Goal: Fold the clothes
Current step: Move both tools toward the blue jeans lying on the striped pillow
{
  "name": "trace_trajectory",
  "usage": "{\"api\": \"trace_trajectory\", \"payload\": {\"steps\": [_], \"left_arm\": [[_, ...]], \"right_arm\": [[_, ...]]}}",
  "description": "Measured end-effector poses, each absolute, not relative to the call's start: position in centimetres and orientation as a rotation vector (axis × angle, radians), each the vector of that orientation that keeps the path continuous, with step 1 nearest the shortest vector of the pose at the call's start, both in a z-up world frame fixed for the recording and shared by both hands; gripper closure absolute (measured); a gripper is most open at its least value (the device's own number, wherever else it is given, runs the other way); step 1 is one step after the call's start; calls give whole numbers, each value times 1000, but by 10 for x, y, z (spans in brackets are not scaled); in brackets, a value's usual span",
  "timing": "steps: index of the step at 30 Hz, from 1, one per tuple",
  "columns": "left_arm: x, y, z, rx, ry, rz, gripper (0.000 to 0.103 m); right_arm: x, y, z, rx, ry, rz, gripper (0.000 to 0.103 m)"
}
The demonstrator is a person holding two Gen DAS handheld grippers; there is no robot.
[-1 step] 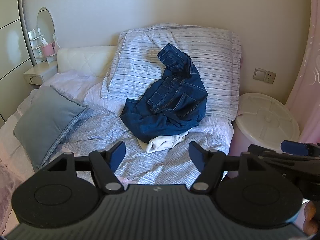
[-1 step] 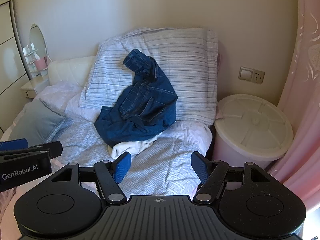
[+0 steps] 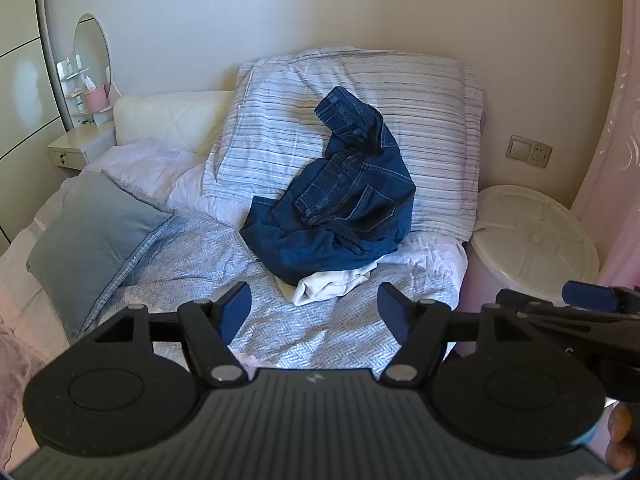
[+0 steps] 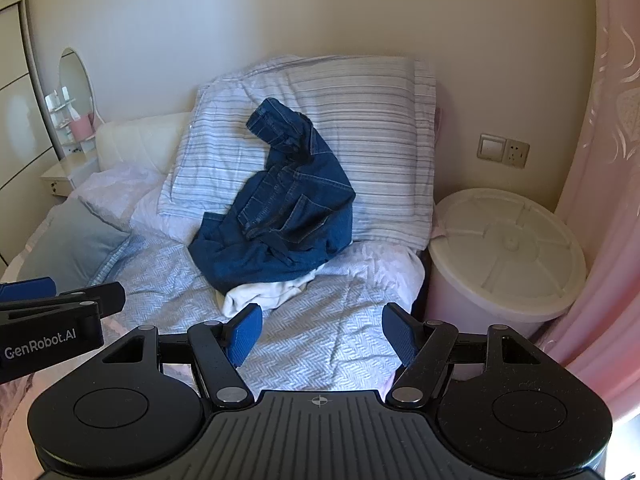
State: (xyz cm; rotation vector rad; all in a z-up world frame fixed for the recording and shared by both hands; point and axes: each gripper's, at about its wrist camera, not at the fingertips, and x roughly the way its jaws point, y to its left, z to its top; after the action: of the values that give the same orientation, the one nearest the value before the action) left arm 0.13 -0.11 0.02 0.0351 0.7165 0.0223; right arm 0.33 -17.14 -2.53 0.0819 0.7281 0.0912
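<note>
Looking along the left gripper (image 3: 314,306), its jaws stood wide apart and held nothing. Ahead of the fingertips and slightly to the right of their midline lay the crumpled blue jeans (image 3: 336,204), heaped on the bed (image 3: 192,256) and leaning up against a striped pillow (image 3: 420,112) at the wall. A white garment (image 3: 332,284) poked out from under the near edge of the jeans, the closest cloth to the tool yet clear of both fingers. To the left of the gripper sat a grey cushion (image 3: 92,236); to its right stood a white lidded bin (image 3: 532,236) beside a pink curtain (image 3: 616,184). The right gripper (image 3: 588,296) showed at the right edge, side-on, level with the left one.

From the right wrist, the right gripper (image 4: 320,330) was likewise spread open and empty. Here the jeans (image 4: 276,216) lay ahead and to the left of its midline, apart from the fingers. The white garment (image 4: 264,294) lay just beyond the left fingertip (image 4: 244,332); whether it touched could not be told. The bin (image 4: 508,248) stood ahead to the right, and the left gripper (image 4: 52,300) reached in from the left edge, over the bed (image 4: 340,320).
</note>
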Motion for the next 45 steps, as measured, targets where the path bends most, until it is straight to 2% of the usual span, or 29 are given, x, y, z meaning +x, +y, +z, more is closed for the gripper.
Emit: {"api": "trace_trajectory", "payload": {"steps": [45], "left_arm": [[-22,38,-14,-27,744,139,36]], "right_arm": [[14,-151,-14,33,686,160,33]]}}
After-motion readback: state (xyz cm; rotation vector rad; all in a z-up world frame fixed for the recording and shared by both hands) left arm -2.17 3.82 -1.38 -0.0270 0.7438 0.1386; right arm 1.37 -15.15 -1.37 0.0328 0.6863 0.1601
